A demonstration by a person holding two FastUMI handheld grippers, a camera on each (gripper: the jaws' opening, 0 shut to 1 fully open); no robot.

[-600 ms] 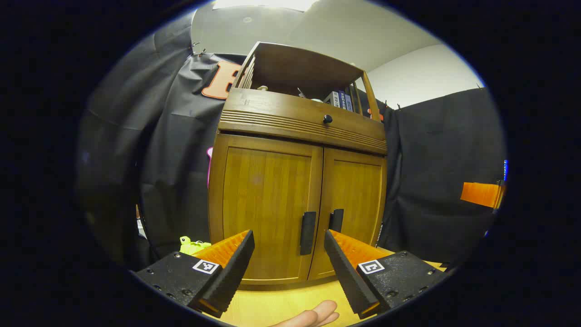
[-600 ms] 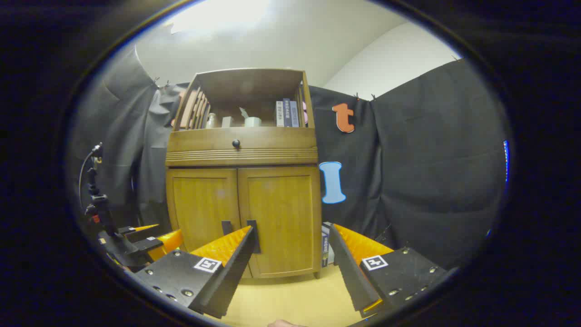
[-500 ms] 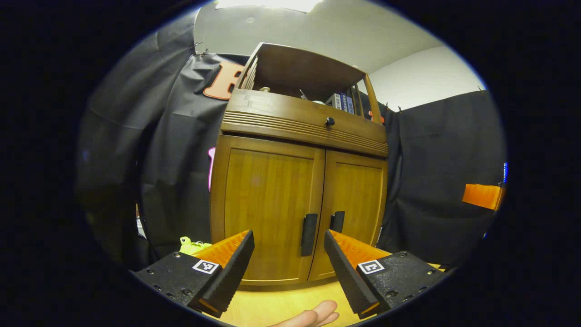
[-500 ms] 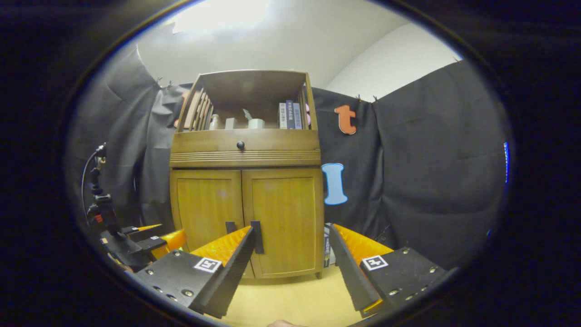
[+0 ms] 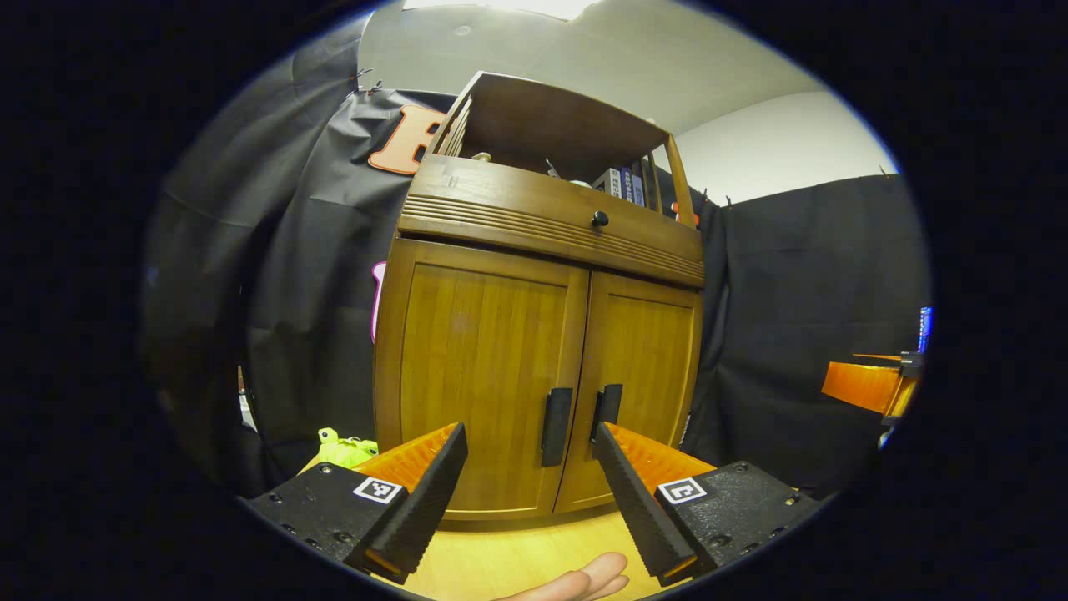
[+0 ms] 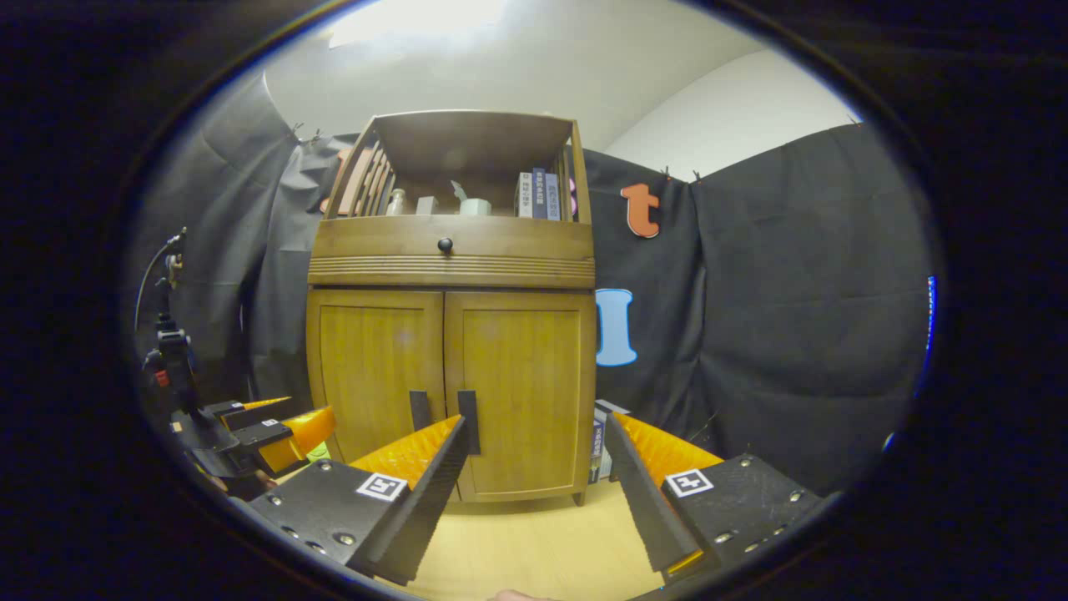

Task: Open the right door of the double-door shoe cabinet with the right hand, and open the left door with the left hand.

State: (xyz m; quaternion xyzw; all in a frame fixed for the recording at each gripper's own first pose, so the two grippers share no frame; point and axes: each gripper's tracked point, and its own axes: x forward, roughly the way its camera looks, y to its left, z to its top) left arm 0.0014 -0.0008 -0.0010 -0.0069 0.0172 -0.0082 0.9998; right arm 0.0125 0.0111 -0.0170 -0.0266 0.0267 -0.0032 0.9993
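Your shoe cabinet (image 6: 450, 334) stands against the black cloth wall, on the light wooden floor (image 6: 534, 542), and both of its doors are shut flush under the drawer with the round knob (image 6: 445, 244). Take the pair of dark vertical handles at the door seam as your landmark.

Your right claw (image 6: 534, 492) is spread wide and holds nothing. It sits short of the cabinet, with the right door's handle (image 6: 470, 421) just above its left finger, so the right door (image 6: 517, 392) faces you nearly square. That looks like a sensible line for reaching its handle first, as the task asks.

Your left claw (image 5: 530, 492) is also spread and empty. It looks at the cabinet from the left side, with the left door (image 5: 484, 376) broad in front of it and the left door's handle (image 5: 556, 415) between and above its fingers. Held there, it is already lined up for the second pull, clear of the arc the right door should swing through.

In the right gripper view your left claw shows well to the left of the handles, low beside the cabinet's left edge.

Neither door has been touched yet; the job has barely begun.
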